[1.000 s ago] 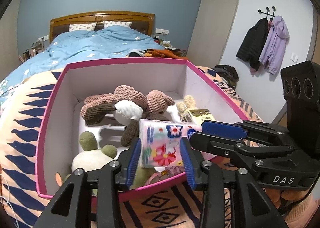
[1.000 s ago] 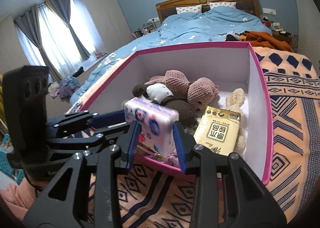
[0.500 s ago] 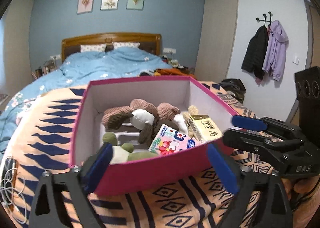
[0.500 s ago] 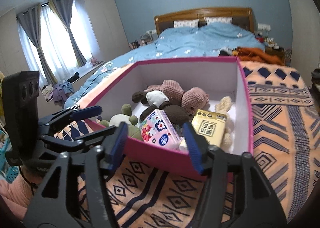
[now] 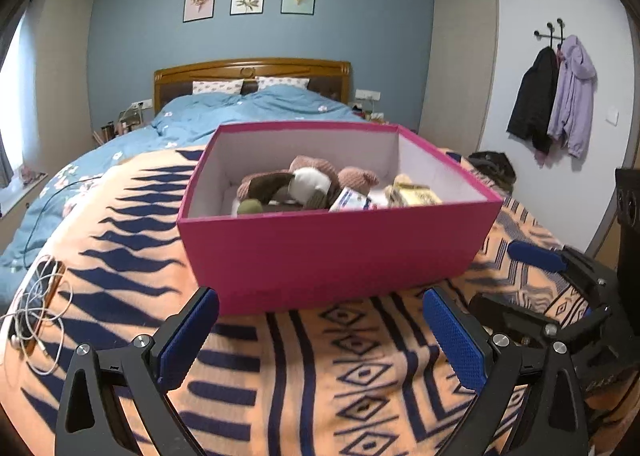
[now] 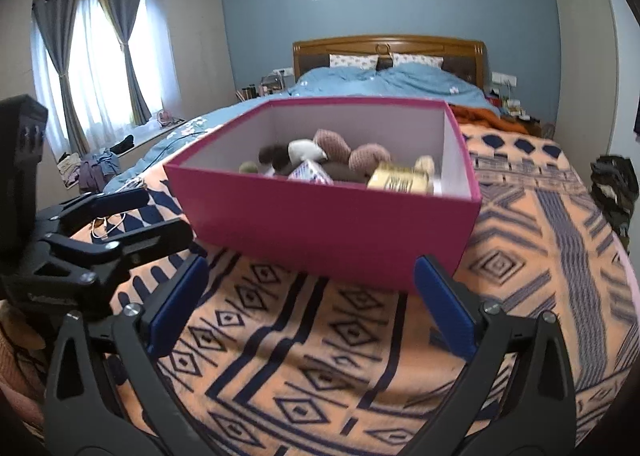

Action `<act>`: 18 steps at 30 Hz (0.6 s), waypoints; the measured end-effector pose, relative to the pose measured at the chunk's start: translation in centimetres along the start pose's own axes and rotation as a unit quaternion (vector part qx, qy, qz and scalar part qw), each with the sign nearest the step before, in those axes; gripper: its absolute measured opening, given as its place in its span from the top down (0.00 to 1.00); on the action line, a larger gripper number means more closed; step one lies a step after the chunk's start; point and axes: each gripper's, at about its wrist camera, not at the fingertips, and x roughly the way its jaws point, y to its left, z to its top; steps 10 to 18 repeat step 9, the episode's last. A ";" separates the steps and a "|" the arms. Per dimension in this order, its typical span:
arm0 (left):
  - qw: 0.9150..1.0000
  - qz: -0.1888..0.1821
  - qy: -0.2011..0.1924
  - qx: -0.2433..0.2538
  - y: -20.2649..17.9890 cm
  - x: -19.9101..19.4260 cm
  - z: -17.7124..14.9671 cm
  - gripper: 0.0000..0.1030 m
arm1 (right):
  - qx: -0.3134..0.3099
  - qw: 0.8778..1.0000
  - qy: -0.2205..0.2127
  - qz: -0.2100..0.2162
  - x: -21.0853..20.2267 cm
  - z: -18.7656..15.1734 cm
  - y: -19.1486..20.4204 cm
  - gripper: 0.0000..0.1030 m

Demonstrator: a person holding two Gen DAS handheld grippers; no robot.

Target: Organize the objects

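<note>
A pink box (image 5: pixel 332 252) (image 6: pixel 320 228) stands on the orange patterned blanket (image 5: pixel 320 376). Inside lie brown and white plush toys (image 5: pixel 308 184) (image 6: pixel 328 148), a floral tissue pack (image 5: pixel 352 200) (image 6: pixel 310 172) and a yellow tissue pack (image 5: pixel 416 194) (image 6: pixel 398 180). My left gripper (image 5: pixel 320 336) is open and empty, back from the box's near wall. My right gripper (image 6: pixel 308 304) is open and empty, also in front of the box. Each gripper shows in the other's view, the right one (image 5: pixel 560 296) and the left one (image 6: pixel 100 240).
A phone with a tangled white cable (image 5: pixel 36 308) lies on the blanket at the left. A bed with a blue duvet (image 5: pixel 248 108) lies behind the box. Coats (image 5: pixel 556 96) hang on the right wall. A dark bag (image 6: pixel 612 184) sits at the right.
Both grippers let go of the floral tissue pack, which now lies in the box. Both opened wide and pulled back and down from the box.
</note>
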 end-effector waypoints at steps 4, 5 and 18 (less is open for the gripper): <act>1.000 0.021 0.001 0.002 -0.4 -0.1 -0.8 0.00 | 0.005 1.000 0.000 -0.002 -0.2 -0.5 0.1 0.00; 1.000 0.028 0.003 0.002 -0.5 -0.1 -0.9 0.00 | 0.004 1.000 0.001 -0.003 -0.2 -0.6 0.3 0.00; 1.000 0.024 0.014 -0.006 -0.2 0.2 -1.1 0.00 | 0.003 1.000 0.009 -0.005 0.1 -1.0 0.5 0.00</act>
